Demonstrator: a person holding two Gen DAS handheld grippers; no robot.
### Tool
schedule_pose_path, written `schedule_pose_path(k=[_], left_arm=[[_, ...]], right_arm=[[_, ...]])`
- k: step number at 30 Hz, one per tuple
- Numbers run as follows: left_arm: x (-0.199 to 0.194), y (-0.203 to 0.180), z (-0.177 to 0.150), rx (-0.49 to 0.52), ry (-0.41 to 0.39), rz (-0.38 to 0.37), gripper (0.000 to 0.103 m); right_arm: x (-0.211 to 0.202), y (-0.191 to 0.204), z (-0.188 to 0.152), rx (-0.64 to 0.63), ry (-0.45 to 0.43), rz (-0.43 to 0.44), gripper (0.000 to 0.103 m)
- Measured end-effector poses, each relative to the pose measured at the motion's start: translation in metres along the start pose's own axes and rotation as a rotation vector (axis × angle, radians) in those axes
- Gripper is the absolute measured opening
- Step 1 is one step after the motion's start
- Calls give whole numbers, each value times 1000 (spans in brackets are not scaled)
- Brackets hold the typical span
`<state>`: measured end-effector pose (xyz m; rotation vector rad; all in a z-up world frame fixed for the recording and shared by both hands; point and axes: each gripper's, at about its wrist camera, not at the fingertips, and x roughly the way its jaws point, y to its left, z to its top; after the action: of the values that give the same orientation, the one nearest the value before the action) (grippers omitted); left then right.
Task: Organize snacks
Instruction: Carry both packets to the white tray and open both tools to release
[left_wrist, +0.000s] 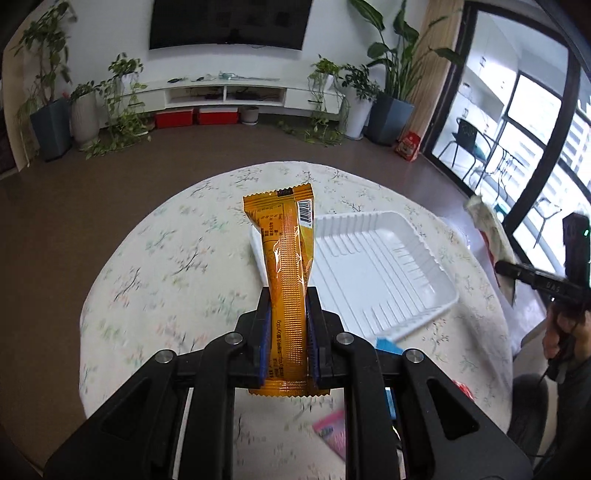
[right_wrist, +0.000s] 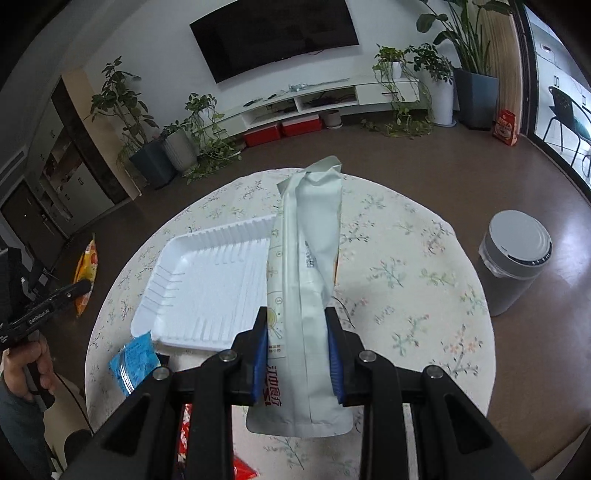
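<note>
The left hand-held gripper (left_wrist: 288, 328) is clamped on a long orange foil snack bar (left_wrist: 286, 266), its length pointing ahead; the empty white ribbed plastic tray (left_wrist: 388, 266) lies just ahead-right on the table (left_wrist: 166, 258). The right hand-held gripper (right_wrist: 297, 347) pinches a pale green-white snack pouch (right_wrist: 306, 266), with the tray ahead-left.

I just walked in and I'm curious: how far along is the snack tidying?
Barely started, by the look of it. The white tray on the round table holds nothing yet. In hand: the left gripper clamps an orange snack bar, and the right gripper clamps a pale green packet. Still left on the table: a blue packet, plus pink and red wrappers near the front edge.
</note>
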<state>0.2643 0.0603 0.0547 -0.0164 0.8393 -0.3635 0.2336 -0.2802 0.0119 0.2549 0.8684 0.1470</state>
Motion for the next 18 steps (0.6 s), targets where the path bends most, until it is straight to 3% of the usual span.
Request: schedule_pose_path(k=[9, 18], left_arm=[[102, -22, 22, 46, 109, -9, 14], [155, -24, 9, 82, 173, 26, 15]], right_arm=[[87, 36, 34, -95, 92, 0, 30], [134, 34, 24, -119, 174, -61, 30]])
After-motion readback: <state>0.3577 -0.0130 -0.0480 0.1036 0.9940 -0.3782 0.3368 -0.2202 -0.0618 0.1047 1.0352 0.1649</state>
